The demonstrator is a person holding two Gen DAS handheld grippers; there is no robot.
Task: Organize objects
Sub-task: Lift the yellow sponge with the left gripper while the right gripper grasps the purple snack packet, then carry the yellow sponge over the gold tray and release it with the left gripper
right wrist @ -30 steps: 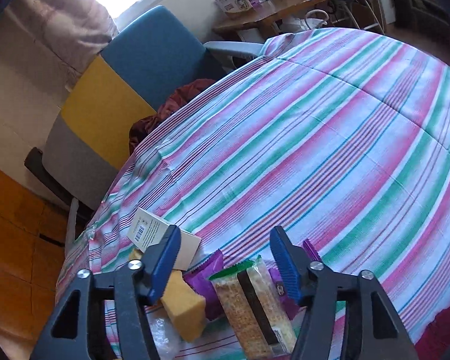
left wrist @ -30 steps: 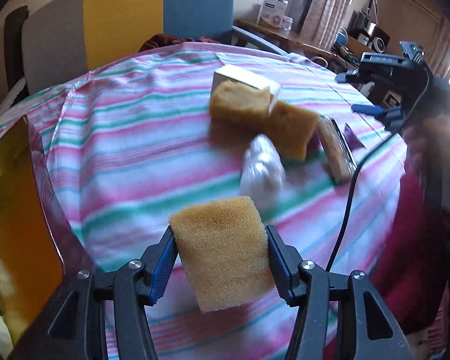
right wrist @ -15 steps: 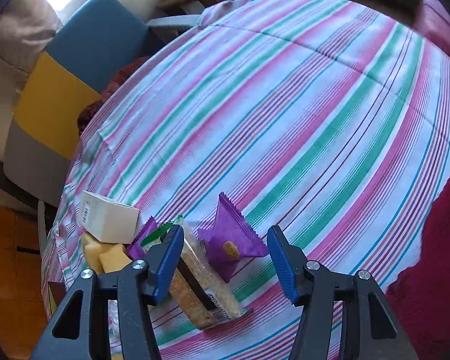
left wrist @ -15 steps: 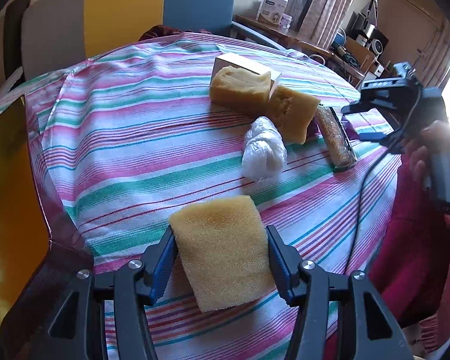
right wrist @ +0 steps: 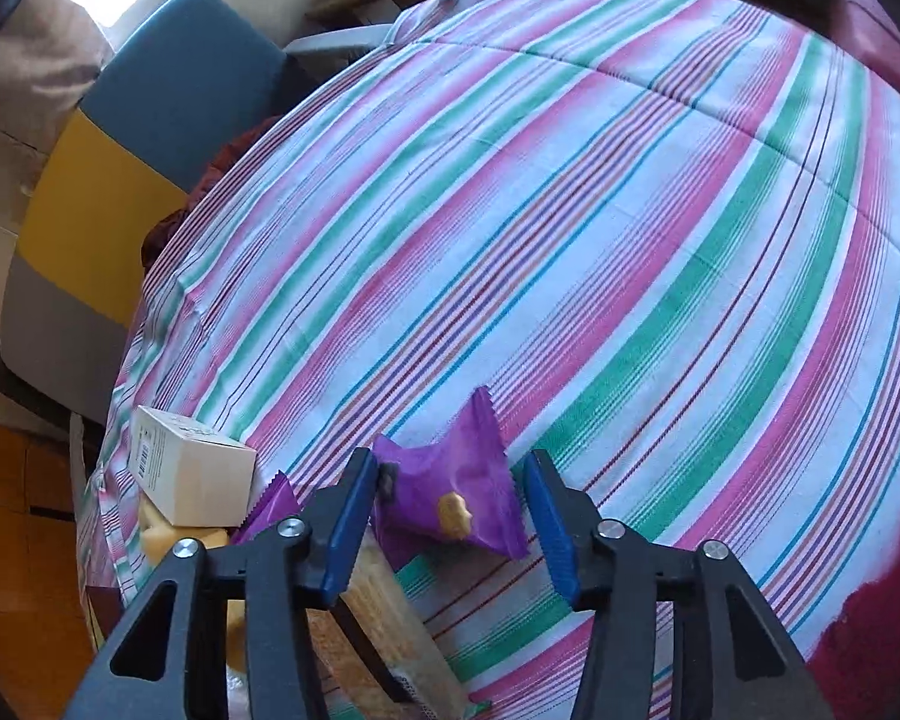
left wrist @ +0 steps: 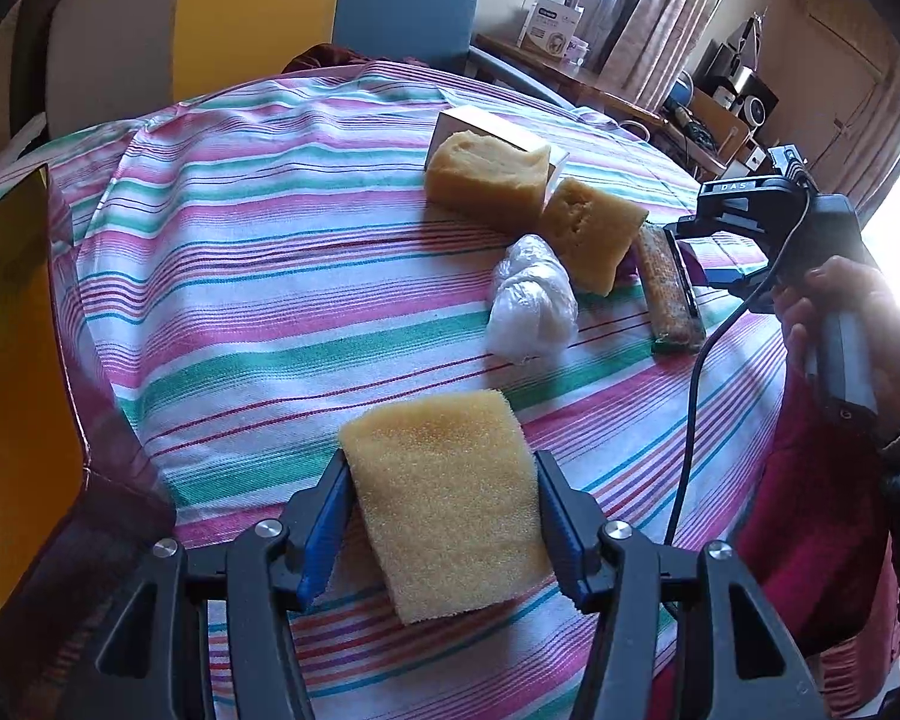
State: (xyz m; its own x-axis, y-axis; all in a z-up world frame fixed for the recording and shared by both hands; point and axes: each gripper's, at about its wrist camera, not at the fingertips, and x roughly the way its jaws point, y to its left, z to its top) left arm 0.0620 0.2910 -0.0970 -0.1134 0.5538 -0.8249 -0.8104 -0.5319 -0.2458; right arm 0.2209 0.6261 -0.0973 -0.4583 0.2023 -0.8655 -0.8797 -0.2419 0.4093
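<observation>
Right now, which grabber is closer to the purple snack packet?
Right. The right gripper has the purple packet between its open, closing jaws. The left gripper is far off, clamped on a yellow sponge near the table edge.

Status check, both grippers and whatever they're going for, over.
Left gripper shut on flat yellow sponge. Right gripper open, jaws just closing around purple snack packet, not yet pinched. Clear-wrapped cereal bar crowds its left finger.

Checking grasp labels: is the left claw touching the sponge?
Touching. The left wrist view shows both blue fingers pressed against opposite edges of the sponge, holding it above the tablecloth.
</observation>
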